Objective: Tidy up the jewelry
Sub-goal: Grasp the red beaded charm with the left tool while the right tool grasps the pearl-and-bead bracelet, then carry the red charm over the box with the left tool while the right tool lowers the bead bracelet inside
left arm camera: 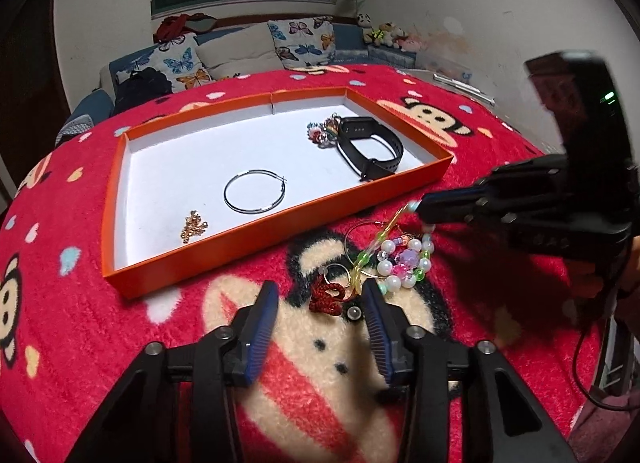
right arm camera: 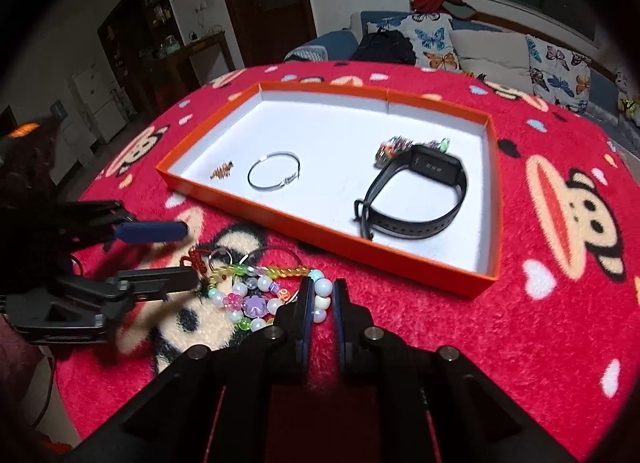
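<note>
An orange tray [left arm camera: 280, 219] [right arm camera: 494, 199] with a white floor holds a black watch [left arm camera: 370, 147] [right arm camera: 416, 195], a silver hoop [left arm camera: 255, 191] [right arm camera: 274, 171], a small gold piece [left arm camera: 194, 226] [right arm camera: 222, 172] and a sparkly bead cluster [left arm camera: 322, 131] [right arm camera: 390, 149]. In front of it lies a pile: a bead bracelet [left arm camera: 404, 263] [right arm camera: 256, 301], a red knot charm [left arm camera: 330, 297] [right arm camera: 192, 259] and thin gold hoops [left arm camera: 356, 231]. My left gripper [left arm camera: 320, 295] [right arm camera: 188, 251] is open around the red charm. My right gripper [right arm camera: 322, 295] [left arm camera: 420, 215] is shut on the bead bracelet's beads.
A red plush monkey-print blanket [left arm camera: 100, 323] [right arm camera: 560, 263] covers the table. A sofa with butterfly cushions [left arm camera: 240, 47] [right arm camera: 480, 43] stands behind it. A cable [left arm camera: 584, 375] hangs at the right table edge.
</note>
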The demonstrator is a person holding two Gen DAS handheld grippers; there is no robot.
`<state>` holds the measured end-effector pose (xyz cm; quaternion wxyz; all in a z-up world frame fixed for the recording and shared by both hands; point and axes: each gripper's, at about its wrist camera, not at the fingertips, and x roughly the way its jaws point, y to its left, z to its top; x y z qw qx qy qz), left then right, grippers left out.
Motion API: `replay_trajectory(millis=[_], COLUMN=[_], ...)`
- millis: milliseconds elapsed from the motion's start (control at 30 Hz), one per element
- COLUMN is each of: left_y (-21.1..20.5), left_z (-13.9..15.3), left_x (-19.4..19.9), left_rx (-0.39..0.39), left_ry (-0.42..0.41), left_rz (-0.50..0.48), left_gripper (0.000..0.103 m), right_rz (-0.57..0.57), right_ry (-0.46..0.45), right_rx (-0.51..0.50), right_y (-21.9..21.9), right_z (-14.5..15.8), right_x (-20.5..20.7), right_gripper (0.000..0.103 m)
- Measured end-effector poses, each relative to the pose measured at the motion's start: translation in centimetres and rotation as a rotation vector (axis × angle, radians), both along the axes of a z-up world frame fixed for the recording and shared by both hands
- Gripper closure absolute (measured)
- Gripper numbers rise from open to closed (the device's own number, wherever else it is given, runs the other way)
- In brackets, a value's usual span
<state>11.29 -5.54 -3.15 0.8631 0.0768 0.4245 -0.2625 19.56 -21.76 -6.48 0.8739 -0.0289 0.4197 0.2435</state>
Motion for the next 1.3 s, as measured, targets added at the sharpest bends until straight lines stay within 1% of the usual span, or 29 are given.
replay_trajectory(millis=[67, 167, 200, 267, 433, 533, 667, 833, 1000, 1100, 1200, 1300], left_y=[-0.1, -0.2, -0.3, -0.3, -0.1, 0.3, 1.4, 2.7, 3.8, 4.4, 4.9, 5.2], left_z=[-0.4, -0.8, -0.9, -0.9, -0.6, 0.0, 1.9, 4.7, 7.2, 7.9, 7.9, 7.1], left_x=[0.3, 0.6, 0.6, 0.6, 0.4, 0.0, -0.2, 0.5, 2.9, 4.7, 6.6, 8.7], left_rx=[0.006, 0.01, 0.009, 0.007, 0.004, -0.006, -0.043, -0.071, -0.072, -0.071, -0.066, -0.057], left_ry=[0.008, 0.009, 0.008, 0.005, -0.004, -0.017, -0.034, -0.079, -0.128, -0.142, -0.137, -0.115], left_rz=[-0.007, -0.017, -0.019, -0.025, -0.02, -0.01, 0.009, 0.036, 0.073, 0.097, 0.118, 0.139], left_gripper=[0.069, 0.076, 0.077, 0.084, 0.085, 0.085, 0.085, 0.085, 0.085, 0.085, 0.085, 0.085], right_rz=[-0.004, -0.008, -0.01, -0.012, -0.02, -0.023, -0.023, -0.02, -0.017, -0.018, -0.02, -0.016], right_ry=[-0.024, -0.052, -0.06, -0.076, -0.126, -0.149, -0.168, -0.204, -0.245, -0.271, -0.295, -0.305], right_rx=[0.003, 0.007, 0.009, 0.012, 0.024, 0.028, 0.038, 0.051, 0.066, 0.075, 0.083, 0.082], right_y=[-0.3, -0.6, -0.7, -0.7, -0.9, -1.0, -1.0, -0.9, -0.5, -0.2, 0.0, 0.4], right_z=[0.8, 1.9, 2.2, 2.8, 4.6, 5.5, 6.5, 8.1, 9.7, 10.7, 11.6, 11.9], right_x=[-0.3, -0.6, -0.6, -0.7, -1.1, -1.2, -0.9, -0.1, 1.1, 1.9, 2.8, 3.3], right_gripper=[0.092, 0.092, 0.092, 0.092, 0.092, 0.092, 0.092, 0.092, 0.092, 0.092, 0.092, 0.092])
